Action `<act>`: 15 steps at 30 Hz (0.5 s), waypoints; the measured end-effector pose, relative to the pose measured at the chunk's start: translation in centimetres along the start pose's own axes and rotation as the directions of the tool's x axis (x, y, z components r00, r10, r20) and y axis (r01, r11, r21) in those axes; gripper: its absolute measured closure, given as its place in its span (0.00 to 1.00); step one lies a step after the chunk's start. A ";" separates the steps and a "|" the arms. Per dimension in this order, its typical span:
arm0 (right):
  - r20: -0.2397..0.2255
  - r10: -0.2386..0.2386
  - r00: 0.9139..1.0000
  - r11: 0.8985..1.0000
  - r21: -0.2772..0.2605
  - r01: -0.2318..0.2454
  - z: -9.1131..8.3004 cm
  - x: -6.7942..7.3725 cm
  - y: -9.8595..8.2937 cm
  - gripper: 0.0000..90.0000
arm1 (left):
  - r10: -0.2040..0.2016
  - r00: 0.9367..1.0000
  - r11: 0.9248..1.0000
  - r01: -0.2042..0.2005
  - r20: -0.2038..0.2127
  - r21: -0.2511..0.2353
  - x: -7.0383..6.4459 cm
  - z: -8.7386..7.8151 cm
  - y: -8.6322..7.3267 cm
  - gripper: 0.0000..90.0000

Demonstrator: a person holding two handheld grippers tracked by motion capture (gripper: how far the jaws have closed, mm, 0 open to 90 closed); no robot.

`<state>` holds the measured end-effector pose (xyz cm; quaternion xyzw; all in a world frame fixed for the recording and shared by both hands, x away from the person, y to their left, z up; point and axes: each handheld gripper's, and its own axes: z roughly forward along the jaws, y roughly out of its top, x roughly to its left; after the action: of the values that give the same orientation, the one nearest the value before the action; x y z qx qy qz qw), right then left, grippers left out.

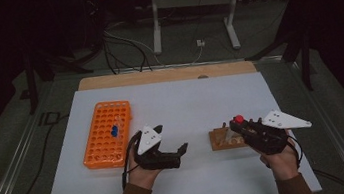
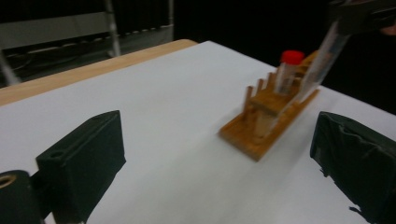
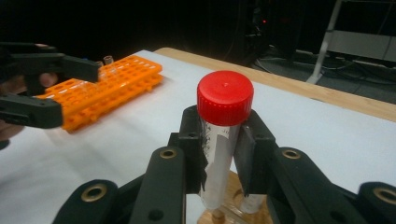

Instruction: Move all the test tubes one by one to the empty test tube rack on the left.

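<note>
My right gripper [image 1: 238,124] is shut on a clear tube with a red cap [image 3: 224,96]. The tube's lower end reaches the wooden rack [image 1: 225,139], which lies just left of that hand. In the left gripper view, a red-capped tube [image 2: 289,70] stands upright at the wooden rack [image 2: 266,123]. Beside it, a clear tube [image 2: 322,60] slants down from the right gripper [image 2: 359,16]. My left gripper [image 1: 171,138] stands open with nothing between its jaws, about mid-table, pointing at the wooden rack. The same left gripper [image 3: 42,88] shows at the left of the right gripper view.
An orange tube rack [image 1: 106,133] lies at the left of the white table sheet [image 1: 185,100], with a blue item [image 1: 114,131] and a clear tube [image 3: 108,63] in it. A wooden strip [image 1: 167,75] borders the far edge. Cables and a metal stand lie beyond.
</note>
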<state>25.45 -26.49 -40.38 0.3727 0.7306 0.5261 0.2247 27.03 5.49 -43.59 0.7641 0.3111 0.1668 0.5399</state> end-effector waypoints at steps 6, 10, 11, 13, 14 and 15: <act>-0.032 -0.011 0.999 1.000 0.013 0.012 0.5 0.8 0.0 0.83 | 0.027 0.998 0.999 -0.028 0.065 0.023 -1.8 2.0 0.5 0.06; -0.049 -0.024 0.999 0.999 0.020 0.025 0.9 1.3 0.0 0.83 | 0.046 0.994 0.998 -0.050 0.099 0.035 -2.8 3.1 0.7 0.06; -0.053 -0.025 0.998 0.999 0.022 0.026 0.9 1.4 0.0 0.83 | 0.050 0.993 0.998 -0.054 0.103 0.037 -3.0 3.4 0.8 0.06; -0.060 -0.027 0.998 0.999 0.023 0.028 1.1 1.6 0.0 0.83 | 0.054 0.992 0.998 -0.058 0.117 0.038 -3.4 3.8 1.0 0.07; -0.064 -0.026 0.998 0.999 0.025 0.028 1.1 1.7 0.0 0.83 | 0.059 0.991 0.997 -0.063 0.119 0.037 -3.6 4.0 1.0 0.07; -0.067 -0.028 0.997 0.999 0.027 0.030 1.2 1.7 -0.1 0.83 | 0.064 0.991 0.997 -0.068 0.116 0.034 -3.8 4.2 1.1 0.08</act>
<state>25.22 -24.41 -40.75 0.3475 0.7503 0.5247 0.2027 26.98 -0.27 -43.76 0.7925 0.2571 0.1344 0.5365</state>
